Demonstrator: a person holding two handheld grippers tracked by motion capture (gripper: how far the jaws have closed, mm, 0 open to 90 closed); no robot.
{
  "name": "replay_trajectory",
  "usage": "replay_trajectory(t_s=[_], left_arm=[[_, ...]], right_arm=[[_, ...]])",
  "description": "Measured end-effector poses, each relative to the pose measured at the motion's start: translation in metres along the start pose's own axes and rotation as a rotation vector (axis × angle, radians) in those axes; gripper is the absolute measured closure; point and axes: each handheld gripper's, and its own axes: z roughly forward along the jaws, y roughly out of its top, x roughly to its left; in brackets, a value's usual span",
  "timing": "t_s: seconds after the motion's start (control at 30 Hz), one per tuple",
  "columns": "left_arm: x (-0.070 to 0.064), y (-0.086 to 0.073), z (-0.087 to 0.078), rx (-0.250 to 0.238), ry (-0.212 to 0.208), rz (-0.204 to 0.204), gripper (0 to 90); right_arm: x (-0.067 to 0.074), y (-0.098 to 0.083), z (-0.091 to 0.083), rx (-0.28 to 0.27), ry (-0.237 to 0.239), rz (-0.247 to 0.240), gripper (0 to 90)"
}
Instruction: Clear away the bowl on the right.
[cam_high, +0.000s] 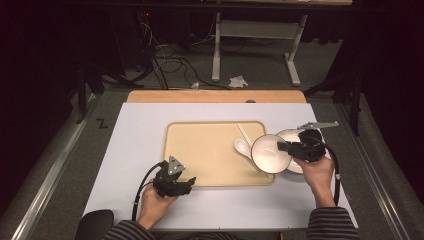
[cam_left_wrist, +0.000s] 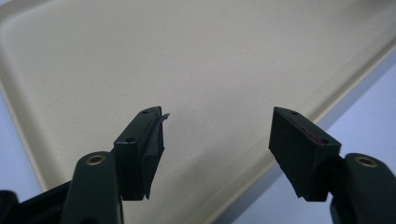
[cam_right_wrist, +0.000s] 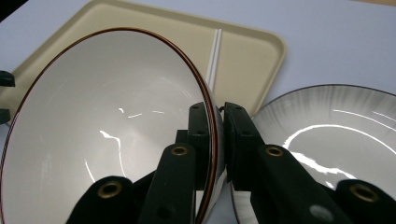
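- Table (cam_high: 130, 150), pale top, with a tan tray (cam_high: 200, 150) lying near its middle. I read it from the high view, left edge first.
- Left gripper (cam_high: 190, 182) sits low at the tray's near-left corner, held in my left hand (cam_high: 155, 202), cable looping off to the left.
- From the left gripper view the jaws stand wide apart with nothing between them; bare tray surface lies under and ahead of them, and the tray rim runs diagonally past the right jaw.
- Tray middle is bare. At its right end lies a white spoon (cam_high: 242, 146), bowl end toward me, handle angled away toward the far edge.
- Just right of the spoon, the white bowl (cam_high: 267, 152) with a dark red rim hangs tilted over the tray's near-right corner, its mouth turned toward the tray.
- Right gripper (cam_high: 281, 146) has that bowl: in the right gripper view the jaws are clamped close on the bowl's wall, one jaw inside, one outside, the rim running up between them.
- Right hand (cam_high: 316, 172) carries the gripper from the table's right side.
- Behind the held bowl, a second white dish (cam_right_wrist: 336, 130) with a dark rim sits on the table just off the tray's right edge; I can't tell whether the two touch.
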Motion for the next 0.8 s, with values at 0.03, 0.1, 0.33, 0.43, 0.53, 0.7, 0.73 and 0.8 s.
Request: replay_trajectory(t_s=[0.03, 0.1, 0.33, 0.43, 0.53, 0.7, 0.73, 0.8], left_arm=[[0.0, 0.0, 0.0, 0.003, 0.001, 0.004, 35.6], [-0.001, 0.0, 0.001, 0.0, 0.007, 0.004, 35.6], [-0.002, 0.002, 0.003, -0.006, 0.034, -0.001, 34.1], [-0.001, 0.003, 0.002, -0.011, 0.034, -0.004, 33.7], [0.0, 0.004, 0.001, -0.02, 0.043, -0.008, 32.9], [0.001, 0.007, 0.001, -0.008, 0.047, -0.022, 32.5], [0.001, 0.008, 0.001, -0.014, 0.047, -0.029, 32.5], [0.001, 0.009, 0.001, -0.01, 0.054, -0.043, 32.7]], right_arm=[[0.003, 0.001, -0.001, -0.001, 0.004, -0.006, 84.0], [0.01, 0.003, -0.001, -0.006, 0.017, -0.011, 84.0], [0.038, 0.01, 0.01, 0.004, 0.083, -0.067, 83.9], [0.047, 0.012, 0.014, 0.016, 0.105, -0.088, 84.0], [0.054, 0.016, 0.015, 0.016, 0.114, -0.107, 84.0], [0.067, 0.025, 0.018, 0.013, 0.159, -0.13, 84.0], [0.069, 0.028, 0.021, 0.017, 0.17, -0.138, 83.9], [0.077, 0.032, 0.027, 0.033, 0.171, -0.156, 84.0]])
